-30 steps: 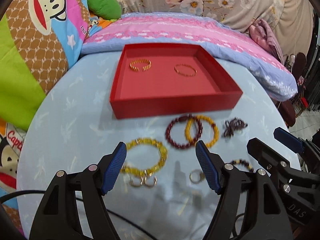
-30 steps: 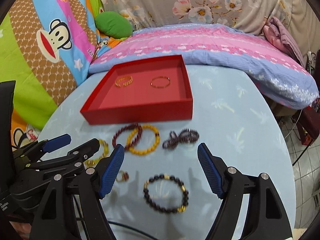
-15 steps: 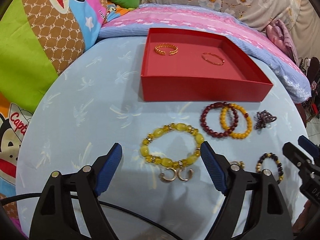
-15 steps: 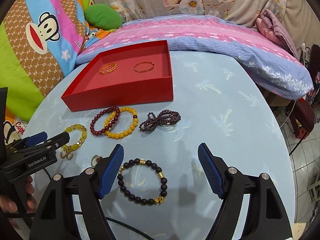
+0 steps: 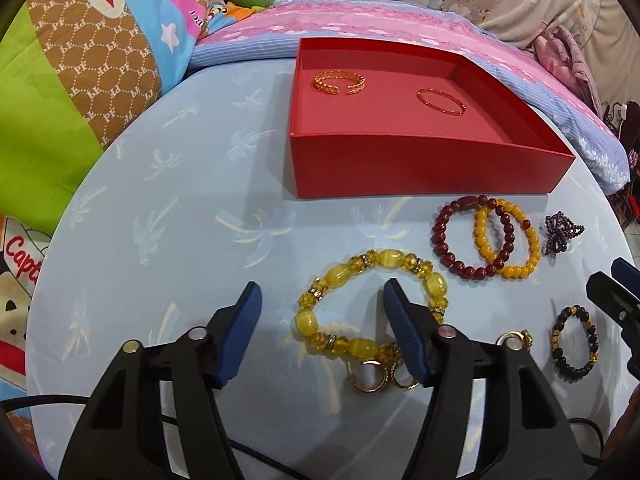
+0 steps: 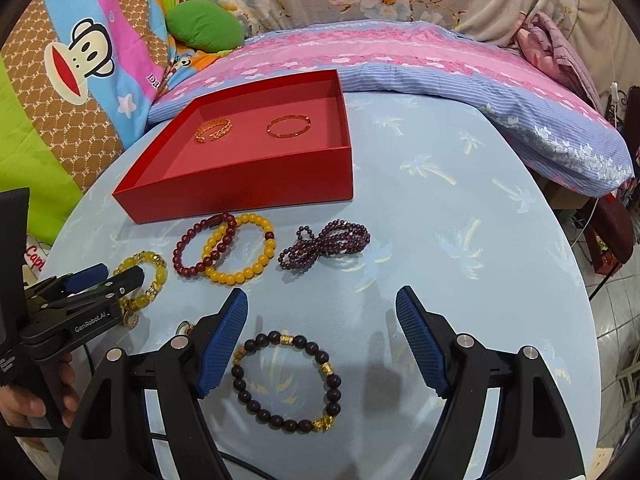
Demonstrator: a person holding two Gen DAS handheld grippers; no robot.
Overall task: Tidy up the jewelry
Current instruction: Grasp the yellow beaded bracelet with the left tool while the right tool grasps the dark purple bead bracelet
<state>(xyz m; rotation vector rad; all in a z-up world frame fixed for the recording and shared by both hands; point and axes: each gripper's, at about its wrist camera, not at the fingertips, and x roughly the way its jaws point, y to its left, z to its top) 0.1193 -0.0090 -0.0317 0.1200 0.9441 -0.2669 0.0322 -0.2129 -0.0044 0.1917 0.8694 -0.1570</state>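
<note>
A red tray (image 5: 420,168) (image 6: 248,196) holds a gold cuff (image 5: 339,80) and a thin gold bangle (image 5: 441,101). On the blue table lie a yellow glass-bead bracelet (image 5: 370,304) (image 6: 150,268), a dark red bracelet (image 5: 472,236) overlapping an amber one (image 5: 508,240), a purple bead strand (image 6: 324,244), a dark bracelet with gold beads (image 6: 286,380) and gold hoop earrings (image 5: 376,376). My left gripper (image 5: 322,302) is open, its right finger over the yellow bracelet. My right gripper (image 6: 322,308) is open just above the dark bracelet.
The round table (image 5: 180,220) is edged by cartoon-print cushions (image 5: 80,80) at left and a pink and blue striped bolster (image 6: 440,64) behind the tray. A small gold ring (image 5: 514,338) lies beside the left gripper. A floor drop lies off the table's right edge (image 6: 612,340).
My left gripper has moved left and forward, so the yellow bracelet now sits by its right finger. My right gripper has closed in over the dark bracelet. Both stay open.
</note>
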